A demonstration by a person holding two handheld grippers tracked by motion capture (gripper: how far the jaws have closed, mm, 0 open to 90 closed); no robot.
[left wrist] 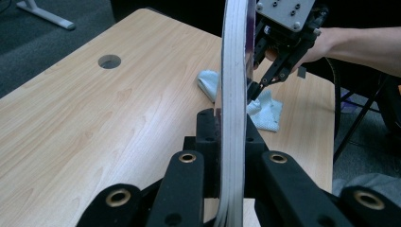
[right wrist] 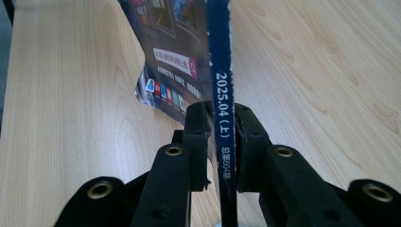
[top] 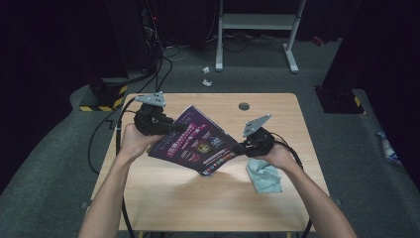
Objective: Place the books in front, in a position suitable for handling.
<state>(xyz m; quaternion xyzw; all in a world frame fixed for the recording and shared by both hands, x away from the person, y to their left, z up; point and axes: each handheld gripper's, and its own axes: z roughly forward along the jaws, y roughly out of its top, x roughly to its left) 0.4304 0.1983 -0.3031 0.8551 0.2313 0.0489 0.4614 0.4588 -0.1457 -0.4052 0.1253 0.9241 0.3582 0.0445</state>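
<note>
Glossy paper magazine [top: 198, 141], matt wood-grain table [top: 163, 193], soft cloth [top: 265, 176].

A magazine [top: 198, 141] hangs above the middle of the table [top: 163, 198], between the left gripper [top: 174, 127] and the right gripper [top: 238, 147]. A cloth [top: 265, 176] lies on the table under the right gripper.

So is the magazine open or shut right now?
Shut. The magazine is held off the table, its page edges together in the left gripper, its spine in the right gripper.
</note>
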